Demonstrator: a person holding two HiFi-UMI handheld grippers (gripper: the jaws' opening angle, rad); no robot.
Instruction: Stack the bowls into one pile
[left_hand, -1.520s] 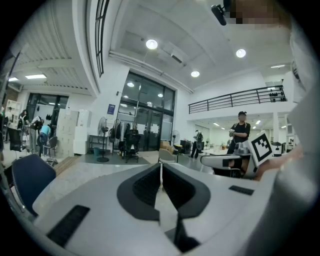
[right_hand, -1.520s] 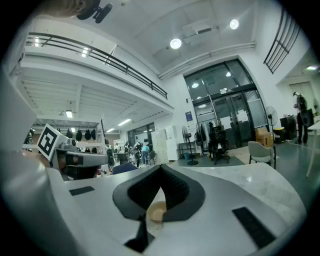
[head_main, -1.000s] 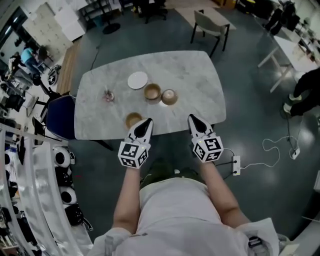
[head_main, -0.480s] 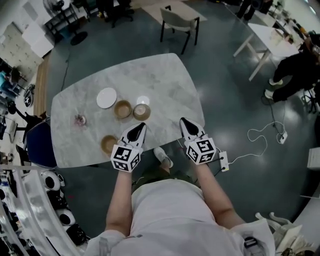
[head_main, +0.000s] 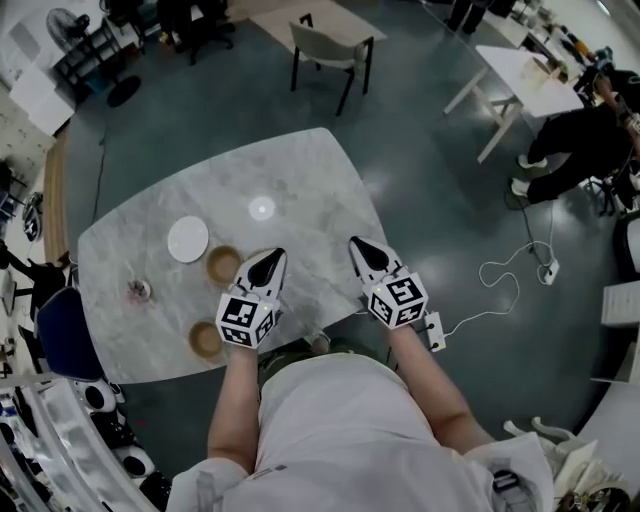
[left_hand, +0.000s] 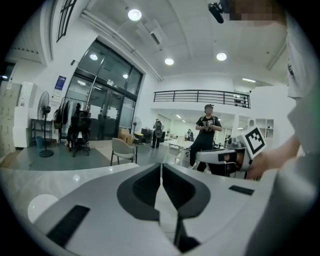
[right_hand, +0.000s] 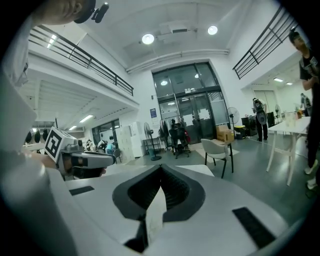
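Two brown bowls show on the marble table (head_main: 310, 190) in the head view: one (head_main: 223, 264) beside a white plate (head_main: 188, 239), another (head_main: 207, 340) near the front edge, just left of my left hand. My left gripper (head_main: 269, 256) is shut and empty over the table, its tip just right of the first bowl, covering the spot beside it. My right gripper (head_main: 355, 244) is shut and empty near the table's right front edge. Both gripper views look level across the room; the jaws meet in the left (left_hand: 161, 165) and in the right (right_hand: 160, 166).
A small pink object (head_main: 138, 290) stands at the table's left. A grey chair (head_main: 330, 48) is beyond the table and a blue chair (head_main: 55, 335) at its left. A cable and power strip (head_main: 436, 331) lie on the floor at the right. A person (head_main: 570, 140) stands far right.
Both grippers have moved forward from the table's near edge to over its top. The left gripper now covers the bowl that stood right of the plate-side bowl. Both stayed shut.
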